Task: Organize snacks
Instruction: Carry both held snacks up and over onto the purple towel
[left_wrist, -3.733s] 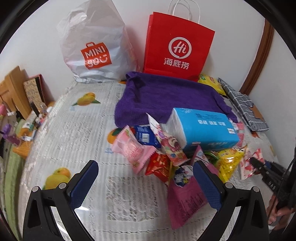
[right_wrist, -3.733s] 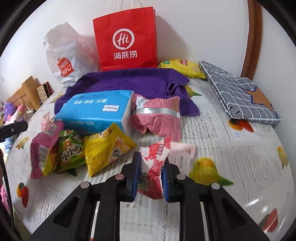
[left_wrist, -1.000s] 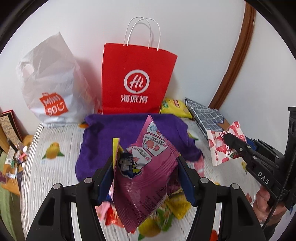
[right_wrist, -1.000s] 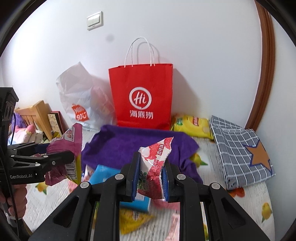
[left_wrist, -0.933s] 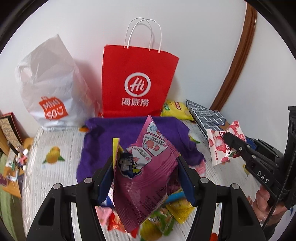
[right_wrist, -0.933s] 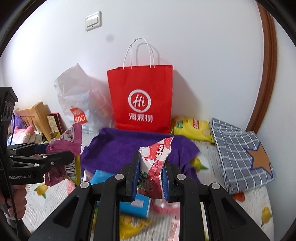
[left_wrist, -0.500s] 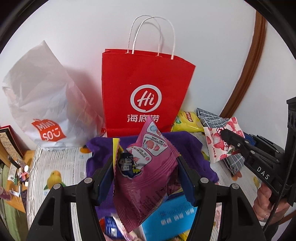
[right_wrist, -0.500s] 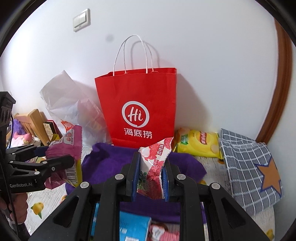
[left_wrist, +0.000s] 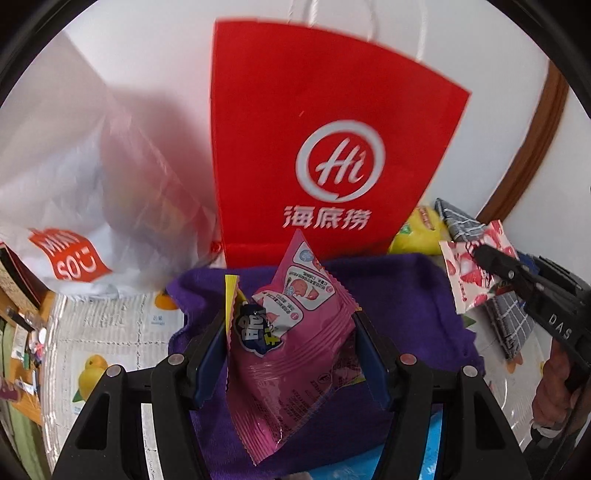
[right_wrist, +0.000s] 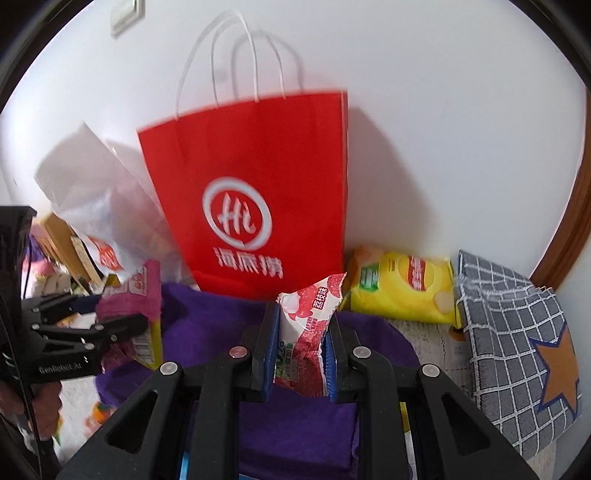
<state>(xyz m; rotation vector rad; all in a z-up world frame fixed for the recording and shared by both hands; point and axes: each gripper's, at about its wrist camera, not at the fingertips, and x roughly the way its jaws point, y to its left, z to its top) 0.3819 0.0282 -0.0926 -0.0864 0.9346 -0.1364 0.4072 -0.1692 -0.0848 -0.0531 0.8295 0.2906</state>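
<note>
Both my jaws are pinching: left gripper (left_wrist: 291, 354) on the crinkly pink snack packet (left_wrist: 291, 343), right gripper (right_wrist: 301, 354) on the red-and-white strawberry sachet (right_wrist: 308, 325). The tall red paper bag (right_wrist: 251, 199) stands dead ahead of both, mouth up above them.

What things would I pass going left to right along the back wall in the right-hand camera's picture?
White plastic bag → red paper bag → yellow chip bag → grey checked cloth with a star.
</note>
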